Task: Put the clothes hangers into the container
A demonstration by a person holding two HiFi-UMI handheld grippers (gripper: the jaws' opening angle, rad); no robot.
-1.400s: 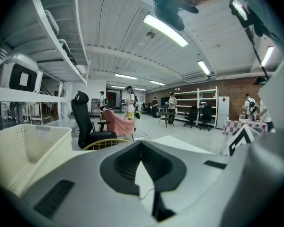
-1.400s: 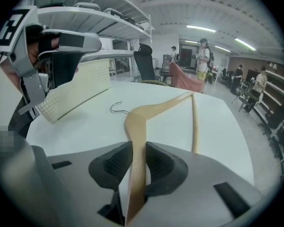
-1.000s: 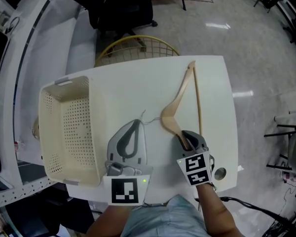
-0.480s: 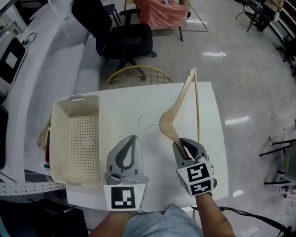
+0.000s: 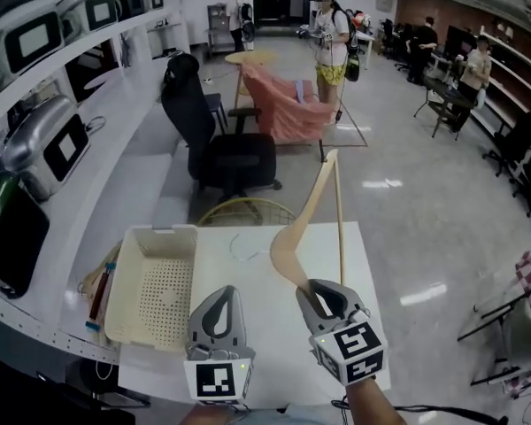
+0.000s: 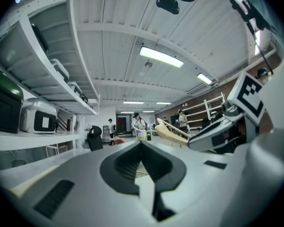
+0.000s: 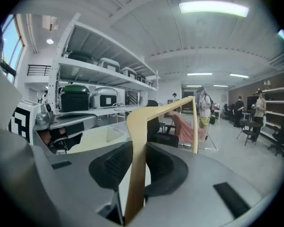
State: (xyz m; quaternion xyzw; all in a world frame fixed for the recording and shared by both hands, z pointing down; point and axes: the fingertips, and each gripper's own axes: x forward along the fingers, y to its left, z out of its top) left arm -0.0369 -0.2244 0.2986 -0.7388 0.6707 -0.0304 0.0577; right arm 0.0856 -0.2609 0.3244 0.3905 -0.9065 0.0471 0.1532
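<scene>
A wooden clothes hanger (image 5: 288, 246) is raised off the white table (image 5: 265, 348) and slants up and away from me. My right gripper (image 5: 319, 290) is shut on one of its arms, and in the right gripper view the wood (image 7: 137, 169) runs straight up between the jaws. A thin metal hook (image 5: 239, 244) trails from the hanger's bend. The cream perforated basket (image 5: 117, 290) stands at the table's left and looks empty. My left gripper (image 5: 225, 292) hovers beside the basket, shut and empty. In the left gripper view the jaws (image 6: 141, 144) meet with nothing between them.
A black office chair (image 5: 234, 162) and a yellow wire hoop (image 5: 243, 209) stand just beyond the table's far edge. Shelves with cases (image 5: 44, 144) line the left side. Loose items (image 5: 97, 286) lie left of the basket. People stand far back in the room.
The right gripper has lifted the hanger off the table, so it now tilts upward. The head view has swung up from the tabletop towards the room. The left gripper has kept its place.
</scene>
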